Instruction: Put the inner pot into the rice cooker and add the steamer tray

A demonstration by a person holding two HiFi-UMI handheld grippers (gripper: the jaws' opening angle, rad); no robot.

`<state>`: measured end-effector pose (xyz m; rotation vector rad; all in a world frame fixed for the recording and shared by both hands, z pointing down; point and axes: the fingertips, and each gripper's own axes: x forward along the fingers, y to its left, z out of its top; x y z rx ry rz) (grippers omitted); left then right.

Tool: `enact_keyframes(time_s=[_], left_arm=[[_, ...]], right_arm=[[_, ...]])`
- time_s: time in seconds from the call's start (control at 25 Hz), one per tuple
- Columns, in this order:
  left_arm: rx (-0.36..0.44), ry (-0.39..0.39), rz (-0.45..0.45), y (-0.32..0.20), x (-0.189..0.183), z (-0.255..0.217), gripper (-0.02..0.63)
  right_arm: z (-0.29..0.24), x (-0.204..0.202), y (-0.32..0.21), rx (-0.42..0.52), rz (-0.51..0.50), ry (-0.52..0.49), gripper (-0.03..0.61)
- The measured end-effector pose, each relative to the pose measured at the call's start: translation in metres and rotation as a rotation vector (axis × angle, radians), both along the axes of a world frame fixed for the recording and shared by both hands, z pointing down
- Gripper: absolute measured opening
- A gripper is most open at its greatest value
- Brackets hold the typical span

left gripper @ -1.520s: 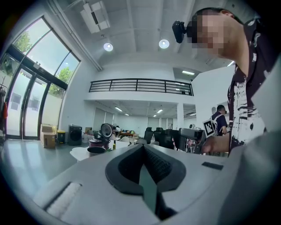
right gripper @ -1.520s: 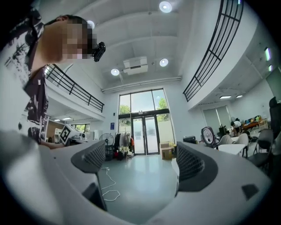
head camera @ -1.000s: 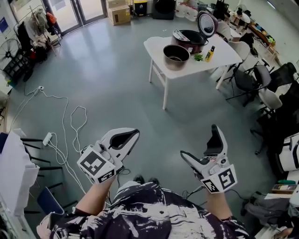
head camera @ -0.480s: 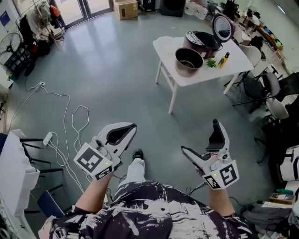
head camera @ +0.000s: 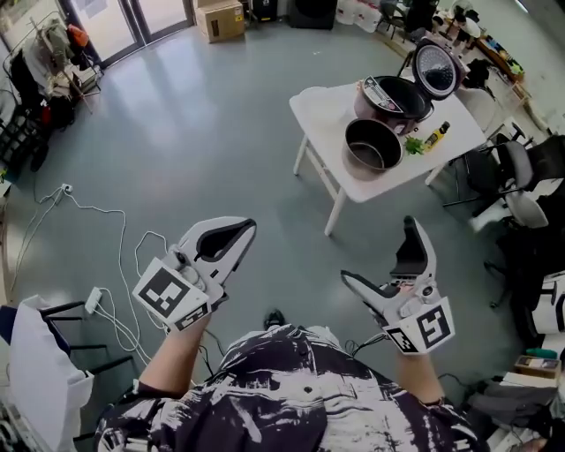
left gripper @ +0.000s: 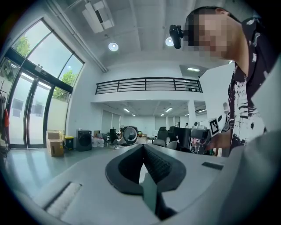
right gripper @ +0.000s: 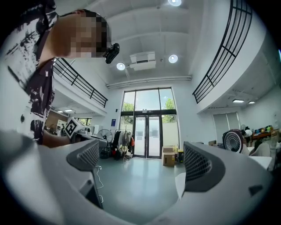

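Observation:
A white table [head camera: 322,110] stands far ahead at the upper right. On it is the dark red rice cooker [head camera: 395,99] with its lid [head camera: 437,67] raised; a pale ribbed piece [head camera: 377,86] lies across its left rim. The metal inner pot [head camera: 372,148] sits on the table in front of the cooker. My left gripper [head camera: 245,229] is held low at the left, shut and empty, and its jaws meet in the left gripper view [left gripper: 141,151]. My right gripper [head camera: 378,253] is at the lower right, open with nothing between its fingers [right gripper: 140,160]. Both are far from the table.
White cables [head camera: 115,265] and a power strip [head camera: 93,298] trail over the grey floor at the left. Office chairs [head camera: 521,199] crowd the table's right side. A small bottle [head camera: 435,136] and something green lie by the pot. A cardboard box [head camera: 218,19] sits by the glass doors.
The view has shifted toward the table, which now lies lower and closer in the head view. Both grippers keep their pose: left shut, right open.

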<state>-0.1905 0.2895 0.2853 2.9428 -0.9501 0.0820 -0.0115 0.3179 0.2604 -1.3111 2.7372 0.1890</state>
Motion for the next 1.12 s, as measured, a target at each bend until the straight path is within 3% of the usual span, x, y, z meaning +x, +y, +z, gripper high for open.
enact_keyframes(time_s=[0.44, 0.84, 1.12], left_arm=[[-0.025, -0.005, 0.048, -0.167, 0.009, 0.022, 0.005], [-0.018, -0.024, 0.080, -0.372, 0.046, 0.016, 0.005], [-0.032, -0.024, 0.154, -0.461, 0.084, 0.016, 0.005]], right_arm=[[0.033, -0.007, -0.158, -0.040, 0.007, 0.009, 0.545], [0.036, 0.011, -0.349, -0.053, -0.016, 0.021, 0.545], [0.039, 0.043, -0.419, -0.083, 0.053, 0.021, 0.545]])
